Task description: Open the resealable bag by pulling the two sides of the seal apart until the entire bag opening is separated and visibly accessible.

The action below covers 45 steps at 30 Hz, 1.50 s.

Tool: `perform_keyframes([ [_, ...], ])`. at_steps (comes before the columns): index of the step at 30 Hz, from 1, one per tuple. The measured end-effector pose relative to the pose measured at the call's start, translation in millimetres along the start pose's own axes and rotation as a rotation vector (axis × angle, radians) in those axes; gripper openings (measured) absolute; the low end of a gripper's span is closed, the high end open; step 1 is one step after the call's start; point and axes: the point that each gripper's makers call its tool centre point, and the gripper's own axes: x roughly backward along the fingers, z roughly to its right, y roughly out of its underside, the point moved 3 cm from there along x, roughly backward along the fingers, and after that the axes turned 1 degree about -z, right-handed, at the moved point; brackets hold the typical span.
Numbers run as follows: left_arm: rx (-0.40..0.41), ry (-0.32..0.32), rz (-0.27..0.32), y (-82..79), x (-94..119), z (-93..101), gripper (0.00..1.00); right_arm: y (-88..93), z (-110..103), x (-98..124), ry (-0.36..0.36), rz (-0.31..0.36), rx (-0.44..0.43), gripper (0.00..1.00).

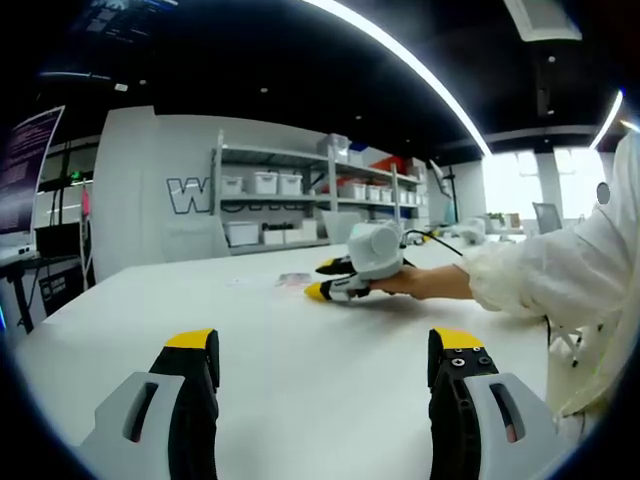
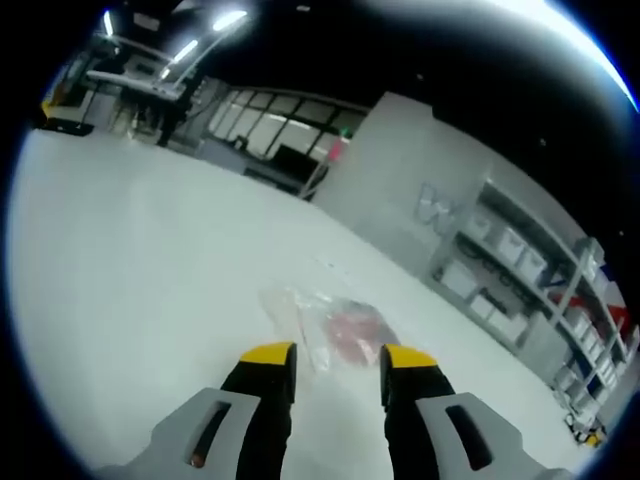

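A clear resealable bag (image 2: 335, 328) with something pink inside lies flat on the white table (image 2: 130, 260), just past the yellow tips of my right gripper (image 2: 338, 358). That gripper is open and nothing is between its jaws. In the left gripper view the bag (image 1: 293, 281) is a small pale patch far across the table (image 1: 300, 380). The right gripper (image 1: 320, 280) sits beside it, open, held by a hand in a white sleeve (image 1: 560, 270). My left gripper (image 1: 323, 345) is open wide, low over bare table, well short of the bag.
Metal shelves (image 1: 300, 200) with white bins stand behind the table, against a grey wall with large letters. A monitor (image 1: 25, 170) and desk are at the far left. The table's far edge runs just behind the bag.
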Motion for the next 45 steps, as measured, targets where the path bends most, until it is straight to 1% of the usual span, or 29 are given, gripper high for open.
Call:
perform_keyframes([
  [3,0.001,-0.003,0.0,-0.2,0,-1.2,0.84,-1.4,0,-2,0.003,0.005,0.018,0.31],
  [9,0.003,-0.004,0.0,0.0,0,-1.9,0.84,-3.2,-6,-6,0.0,0.025,0.058,0.23],
  [13,0.003,-0.003,-0.002,1.4,1,-1.8,0.84,-3.8,-6,-8,0.015,0.043,0.018,0.22],
  [17,0.005,-0.006,-0.002,2.0,1,-2.9,0.84,-4.4,-4,-9,0.031,0.051,0.024,0.2],
  [28,0.014,-0.004,-0.009,6.6,-1,-2.8,0.84,-4.5,-4,-13,0.027,0.059,0.003,0.15],
  [35,0.015,-0.006,-0.01,7.8,-1,-3.2,0.84,-4.0,-5,-15,0.026,0.06,0.007,0.11],
  [42,0.015,-0.007,-0.011,8.7,0,-2.9,0.84,-2.7,-5,-15,0.026,0.056,-0.026,0.09],
  [45,0.016,-0.009,-0.01,8.5,1,-3.2,0.84,-2.0,-6,-16,0.021,0.051,-0.037,0.05],
])
